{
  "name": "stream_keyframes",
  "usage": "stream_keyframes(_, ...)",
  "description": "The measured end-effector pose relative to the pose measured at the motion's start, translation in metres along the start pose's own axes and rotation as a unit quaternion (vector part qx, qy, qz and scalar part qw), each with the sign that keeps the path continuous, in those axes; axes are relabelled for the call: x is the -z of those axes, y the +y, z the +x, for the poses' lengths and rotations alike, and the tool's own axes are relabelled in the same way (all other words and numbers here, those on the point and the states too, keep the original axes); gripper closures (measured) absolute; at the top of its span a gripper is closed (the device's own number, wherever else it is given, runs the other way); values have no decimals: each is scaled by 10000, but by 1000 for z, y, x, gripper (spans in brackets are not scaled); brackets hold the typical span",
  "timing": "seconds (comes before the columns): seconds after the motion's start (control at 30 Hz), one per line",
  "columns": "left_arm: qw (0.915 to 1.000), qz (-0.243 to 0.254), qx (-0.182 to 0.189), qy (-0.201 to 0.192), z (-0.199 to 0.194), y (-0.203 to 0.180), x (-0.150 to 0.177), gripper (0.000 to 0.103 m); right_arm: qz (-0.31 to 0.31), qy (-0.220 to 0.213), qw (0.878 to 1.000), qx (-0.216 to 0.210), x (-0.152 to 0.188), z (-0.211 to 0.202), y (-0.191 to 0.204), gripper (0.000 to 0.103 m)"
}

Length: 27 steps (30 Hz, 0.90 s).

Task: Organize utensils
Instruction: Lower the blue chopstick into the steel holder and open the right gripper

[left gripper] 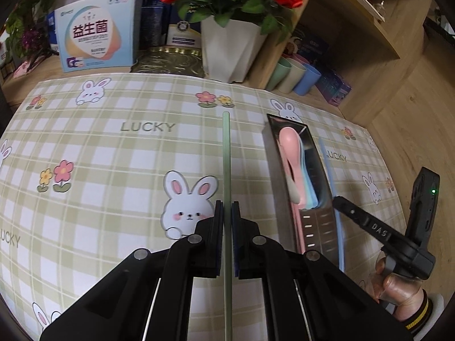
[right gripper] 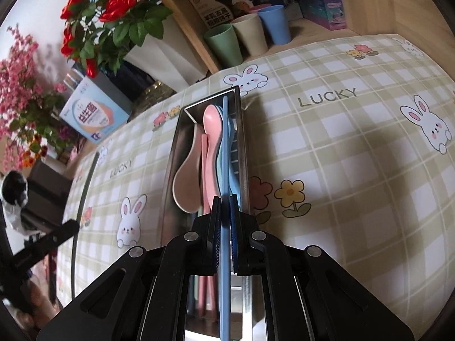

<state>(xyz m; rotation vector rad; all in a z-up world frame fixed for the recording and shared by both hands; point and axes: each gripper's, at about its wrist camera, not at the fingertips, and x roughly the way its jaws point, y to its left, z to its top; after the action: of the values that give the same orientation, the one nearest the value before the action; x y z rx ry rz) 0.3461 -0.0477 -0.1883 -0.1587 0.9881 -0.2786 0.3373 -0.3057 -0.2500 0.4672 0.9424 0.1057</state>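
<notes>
My left gripper (left gripper: 227,207) is shut on a thin green chopstick (left gripper: 226,153) that points forward above the bunny tablecloth. To its right lies a long steel utensil holder (left gripper: 318,221) holding a pink spoon (left gripper: 290,147) and other pastel utensils. My right gripper (right gripper: 225,201) is shut on a blue chopstick (right gripper: 225,142), held lengthwise over the holder (right gripper: 177,147), above a pink spoon (right gripper: 212,130) and a beige spoon (right gripper: 186,182). The blue chopstick also shows in the left wrist view (left gripper: 331,176) along the holder's right side.
A white pot of red roses (left gripper: 230,45), a printed box (left gripper: 96,34) and a gold tray (left gripper: 167,62) stand at the back. Green, beige and blue cups (right gripper: 247,37) sit on a wooden shelf. The tablecloth (right gripper: 355,156) covers the table.
</notes>
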Motion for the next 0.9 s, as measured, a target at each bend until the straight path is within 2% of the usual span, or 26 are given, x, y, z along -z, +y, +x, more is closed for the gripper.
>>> stream_keyframes(0.67, 9996, 225, 81, 176, 21, -37, -8, 98, 168, 243, 9995, 56, -13, 21, 0, 97)
stream_keyframes(0.9, 9992, 272, 160, 228, 27, -48, -9, 98, 245, 253, 9993, -107, -11, 18, -4, 96)
